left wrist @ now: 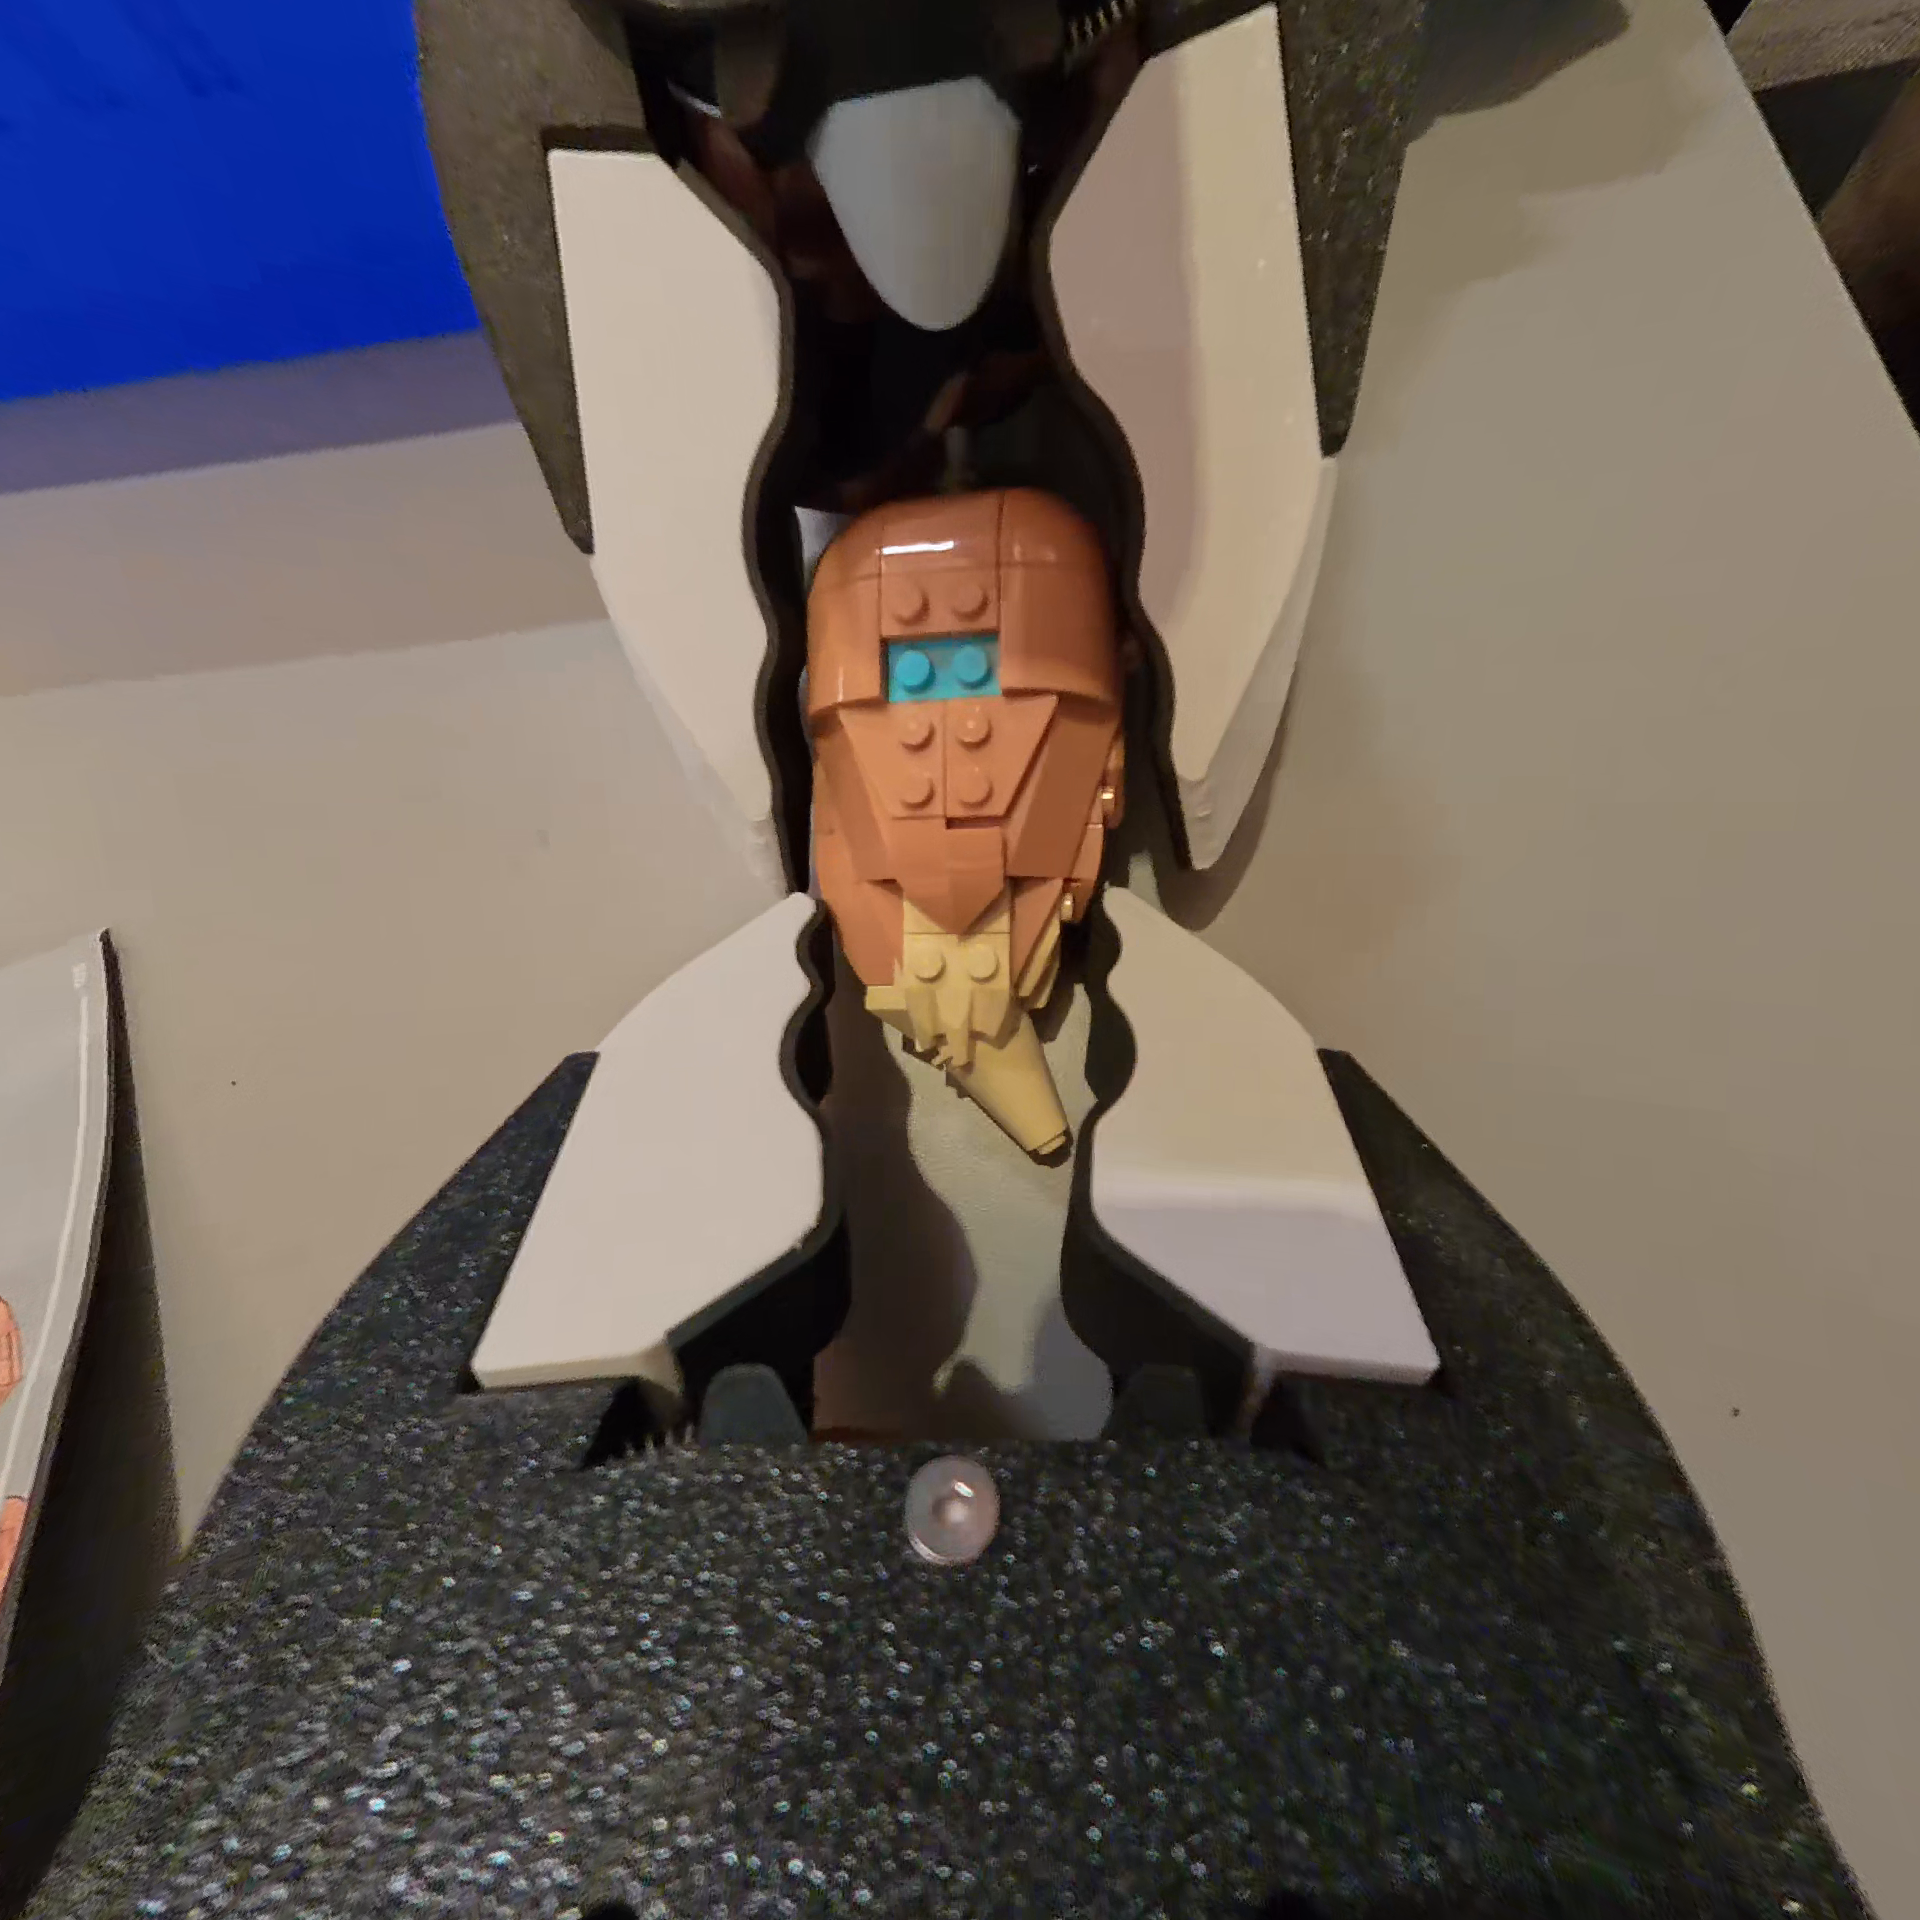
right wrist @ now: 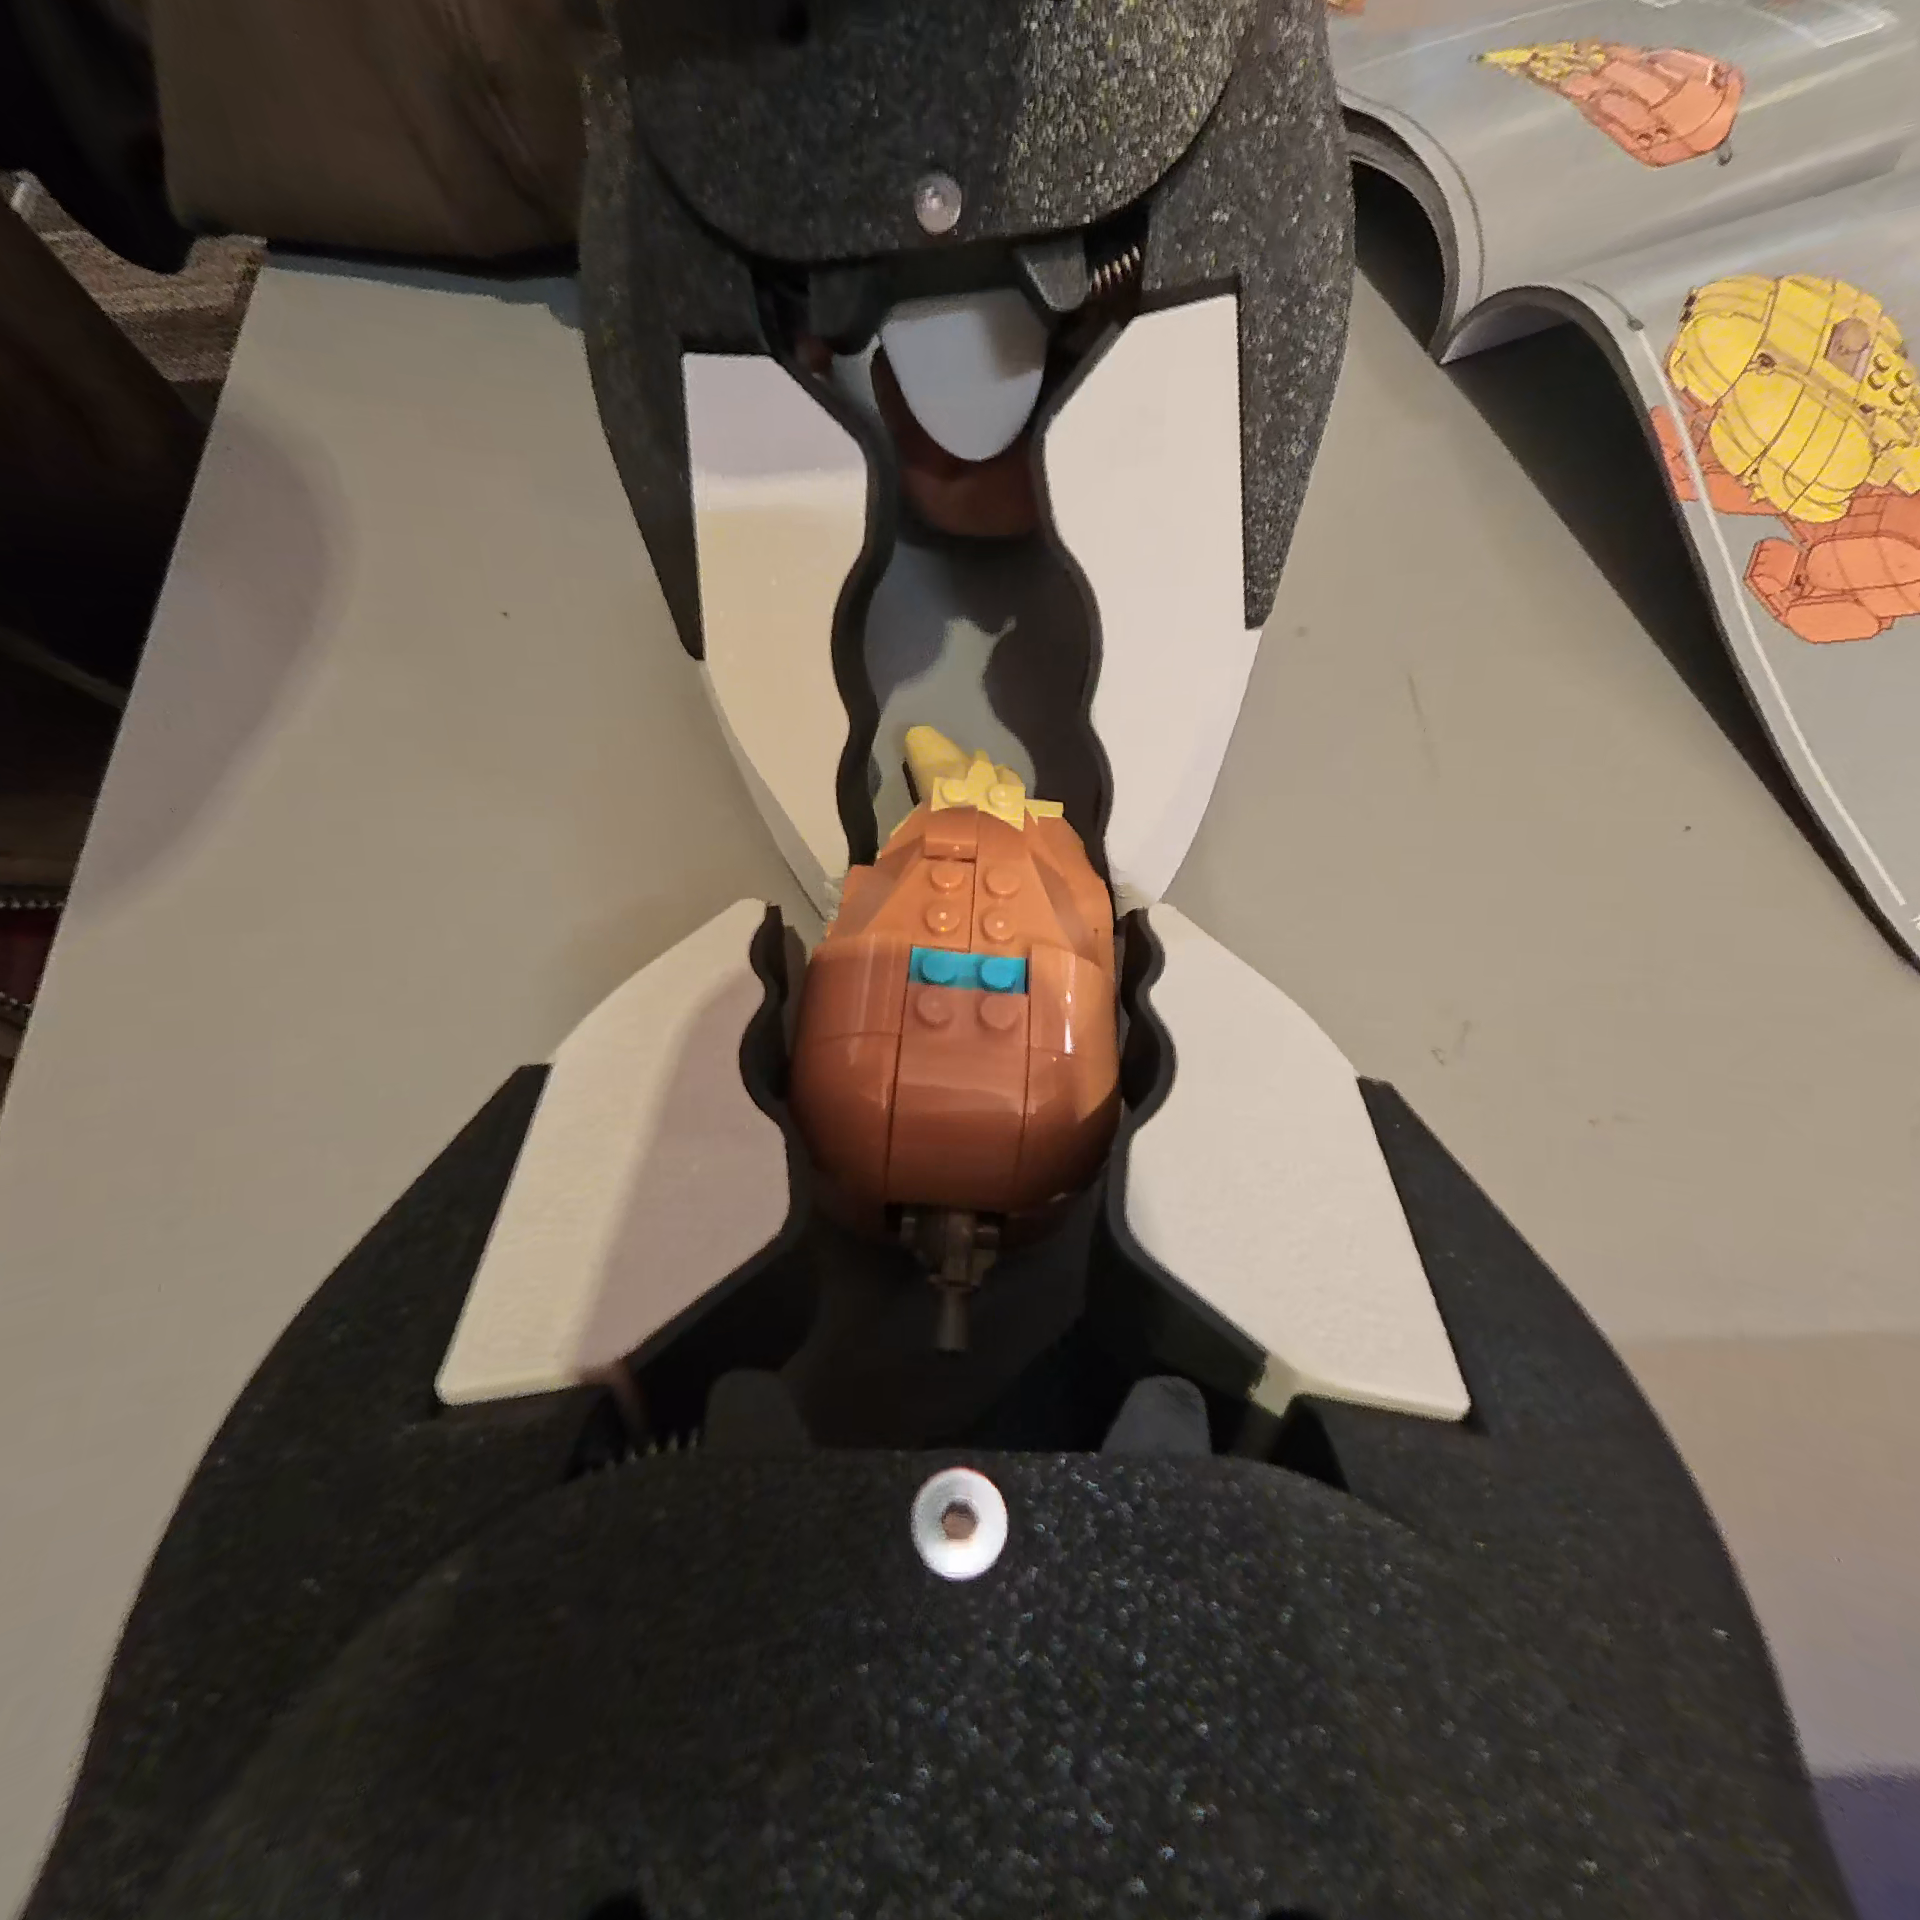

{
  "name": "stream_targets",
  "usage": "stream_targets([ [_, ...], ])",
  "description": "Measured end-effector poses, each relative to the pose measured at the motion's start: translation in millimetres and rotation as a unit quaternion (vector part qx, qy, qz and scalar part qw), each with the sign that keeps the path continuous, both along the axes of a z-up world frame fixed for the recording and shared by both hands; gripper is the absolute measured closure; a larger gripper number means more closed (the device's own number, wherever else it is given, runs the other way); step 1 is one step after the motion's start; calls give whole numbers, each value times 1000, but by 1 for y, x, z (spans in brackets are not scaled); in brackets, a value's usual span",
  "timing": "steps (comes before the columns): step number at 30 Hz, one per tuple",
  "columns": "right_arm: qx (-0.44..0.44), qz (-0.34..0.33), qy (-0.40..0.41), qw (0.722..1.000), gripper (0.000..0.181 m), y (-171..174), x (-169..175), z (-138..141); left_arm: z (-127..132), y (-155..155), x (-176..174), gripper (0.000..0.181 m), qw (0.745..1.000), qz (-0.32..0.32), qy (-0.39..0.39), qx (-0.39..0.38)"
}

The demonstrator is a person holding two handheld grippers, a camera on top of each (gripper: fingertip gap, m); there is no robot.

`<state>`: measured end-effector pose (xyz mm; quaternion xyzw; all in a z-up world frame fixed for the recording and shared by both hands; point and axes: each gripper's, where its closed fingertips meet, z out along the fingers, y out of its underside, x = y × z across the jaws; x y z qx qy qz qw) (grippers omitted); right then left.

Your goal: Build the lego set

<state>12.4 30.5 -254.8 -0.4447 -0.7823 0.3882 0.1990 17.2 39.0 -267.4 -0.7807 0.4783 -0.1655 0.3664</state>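
Note:
A brown lego model (left wrist: pixel 956 727) with a teal plate on top and a tan pointed tail is held in the air between my two grippers, which face each other. My right gripper (right wrist: pixel 951 914) is shut on its rounded brown body (right wrist: pixel 956 1060). My left gripper (left wrist: pixel 961 909) is closed around the tapered tail end, its fingertips (left wrist: pixel 805 925) against the brown body and the tan tail lying between its fingers. In the left wrist view the right gripper (left wrist: pixel 982 862) comes in from above. In the right wrist view the left gripper (right wrist: pixel 977 894) comes in from above.
A pale grey table (left wrist: pixel 312 831) lies below. An open instruction booklet (right wrist: pixel 1714 416) lies on it at the right of the right wrist view, and its edge shows at the left of the left wrist view (left wrist: pixel 52 1247). A blue surface (left wrist: pixel 208 156) stands behind. My left and right fingertips are right by each other.

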Motion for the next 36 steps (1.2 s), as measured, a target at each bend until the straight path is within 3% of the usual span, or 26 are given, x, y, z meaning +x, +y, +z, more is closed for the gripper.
stream_targets([
  [10, 58, -38, -35, 997, 116, 10, 3, -8, 4, 0, -4, 135, 999, 19, 48, 2],
  [16, 106, -62, -68, 990, 105, 17, 7, -14, 11, -1, 0, 136, 998, 15, 51, 12],
  [26, 94, -27, -121, 988, 104, 8, 18, -20, 16, -2, 6, 136, 999, 2, 47, 26],
  [30, 93, -18, -115, 989, 114, 6, 16, -19, 17, -4, 8, 136, 999, -5, 40, 25],
  [36, 88, -12, -94, 992, 115, 4, 10, -18, 16, -5, 5, 136, 999, -1, 38, 23],
])
